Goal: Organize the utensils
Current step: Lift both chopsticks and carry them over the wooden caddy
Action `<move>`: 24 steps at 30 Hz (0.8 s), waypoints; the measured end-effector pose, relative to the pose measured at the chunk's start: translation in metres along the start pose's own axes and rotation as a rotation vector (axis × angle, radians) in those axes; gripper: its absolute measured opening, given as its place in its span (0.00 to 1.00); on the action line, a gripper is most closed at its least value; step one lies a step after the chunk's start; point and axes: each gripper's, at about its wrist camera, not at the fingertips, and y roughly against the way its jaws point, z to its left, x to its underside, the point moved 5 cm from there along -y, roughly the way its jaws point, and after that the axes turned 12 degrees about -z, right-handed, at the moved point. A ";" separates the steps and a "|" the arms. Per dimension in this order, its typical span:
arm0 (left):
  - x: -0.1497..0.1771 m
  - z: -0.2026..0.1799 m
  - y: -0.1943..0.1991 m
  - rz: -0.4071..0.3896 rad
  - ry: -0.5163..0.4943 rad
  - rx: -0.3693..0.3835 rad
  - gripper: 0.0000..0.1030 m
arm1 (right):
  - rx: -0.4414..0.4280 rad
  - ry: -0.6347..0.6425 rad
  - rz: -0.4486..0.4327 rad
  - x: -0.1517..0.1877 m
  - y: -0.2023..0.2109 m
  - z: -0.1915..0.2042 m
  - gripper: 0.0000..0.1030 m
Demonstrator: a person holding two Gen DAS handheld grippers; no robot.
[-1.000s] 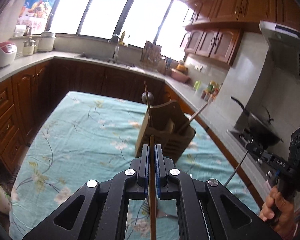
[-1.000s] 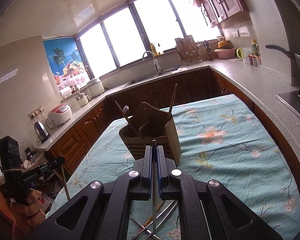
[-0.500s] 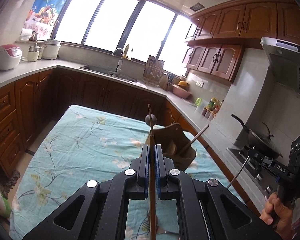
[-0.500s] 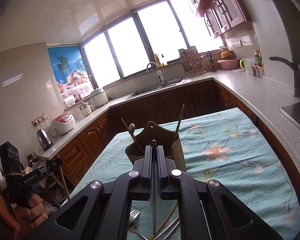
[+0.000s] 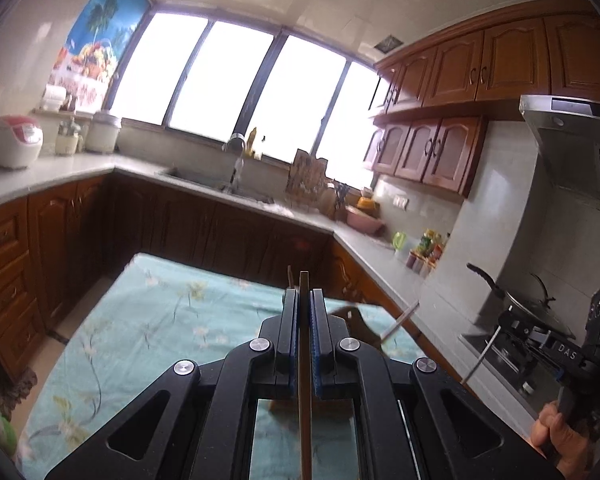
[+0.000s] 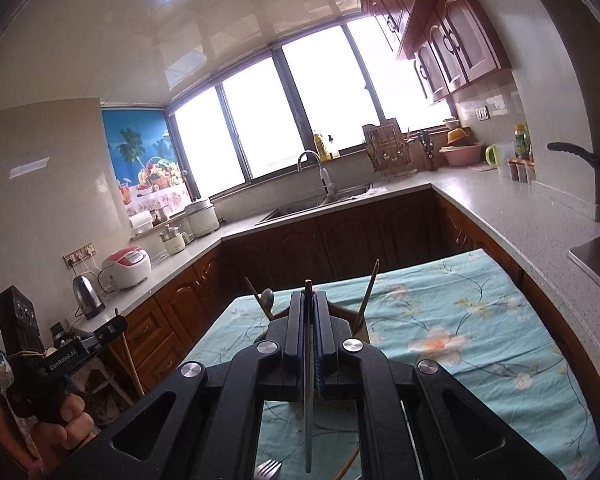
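My left gripper is shut on a wooden chopstick that runs upright between the blue pads. My right gripper is shut on a thin metal chopstick. The wooden utensil holder stands on the flowered tablecloth just beyond the right gripper, mostly hidden behind the fingers, with a ladle and chopsticks sticking out. In the left wrist view only the holder's edge shows. The other gripper shows at the edge of each view, held well above the table.
A fork and another chopstick lie on the tablecloth below the right gripper. Kitchen counters ring the table: sink at the back, stove and pan on the right, rice cooker on the left.
Both grippers have risen and tilted upward with their chopsticks held. The holder has dropped low in both views and is now largely hidden behind the fingers.
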 end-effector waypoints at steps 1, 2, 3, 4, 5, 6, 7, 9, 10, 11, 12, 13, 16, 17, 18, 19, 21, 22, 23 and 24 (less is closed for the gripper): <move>0.000 -0.001 -0.004 -0.015 -0.004 -0.002 0.03 | 0.000 -0.004 -0.007 -0.003 -0.003 -0.001 0.04; -0.002 -0.003 -0.009 -0.032 -0.006 -0.002 0.03 | 0.000 -0.006 -0.016 -0.006 -0.005 -0.002 0.04; -0.001 -0.005 -0.013 -0.047 -0.008 -0.002 0.03 | 0.002 -0.006 -0.028 -0.009 -0.007 -0.003 0.04; -0.001 -0.007 -0.018 -0.059 -0.011 -0.002 0.03 | 0.005 -0.008 -0.043 -0.013 -0.009 -0.004 0.04; -0.001 -0.009 -0.024 -0.070 -0.012 0.001 0.03 | 0.004 -0.013 -0.056 -0.016 -0.011 -0.006 0.04; -0.001 -0.011 -0.029 -0.081 -0.015 0.004 0.03 | 0.006 -0.014 -0.070 -0.020 -0.013 -0.006 0.04; 0.000 -0.012 -0.035 -0.097 -0.020 0.001 0.03 | 0.009 -0.012 -0.084 -0.024 -0.016 -0.007 0.04; 0.000 -0.017 -0.049 -0.119 -0.034 0.007 0.03 | 0.012 -0.009 -0.105 -0.030 -0.022 -0.008 0.04; 0.000 -0.021 -0.057 -0.131 -0.043 0.010 0.03 | 0.015 -0.002 -0.119 -0.033 -0.025 -0.008 0.04; 0.002 -0.024 -0.063 -0.141 -0.051 0.013 0.03 | 0.021 0.009 -0.131 -0.036 -0.028 -0.008 0.04; 0.004 -0.024 -0.069 -0.150 -0.057 0.017 0.03 | 0.024 0.013 -0.140 -0.039 -0.032 -0.008 0.04; 0.005 -0.026 -0.076 -0.158 -0.062 0.019 0.03 | 0.026 0.013 -0.147 -0.041 -0.036 -0.009 0.04; 0.010 -0.027 -0.097 -0.173 -0.074 0.016 0.03 | 0.029 0.024 -0.171 -0.048 -0.048 -0.009 0.04; 0.012 -0.027 -0.105 -0.176 -0.076 0.012 0.03 | 0.032 0.031 -0.177 -0.050 -0.053 -0.009 0.04; 0.015 -0.026 -0.110 -0.180 -0.078 0.007 0.03 | 0.034 0.037 -0.182 -0.052 -0.057 -0.009 0.04; 0.017 -0.026 -0.117 -0.183 -0.082 0.003 0.03 | 0.038 0.045 -0.191 -0.054 -0.060 -0.009 0.04; 0.021 -0.026 -0.131 -0.187 -0.090 -0.009 0.03 | 0.045 0.060 -0.203 -0.056 -0.068 -0.010 0.04; 0.025 -0.025 -0.137 -0.189 -0.091 -0.015 0.04 | 0.046 0.060 -0.207 -0.056 -0.072 -0.011 0.04; 0.029 -0.023 -0.143 -0.192 -0.092 -0.024 0.03 | 0.049 0.060 -0.208 -0.055 -0.075 -0.012 0.04; 0.031 -0.023 -0.148 -0.195 -0.094 -0.031 0.03 | 0.050 0.061 -0.209 -0.053 -0.078 -0.014 0.04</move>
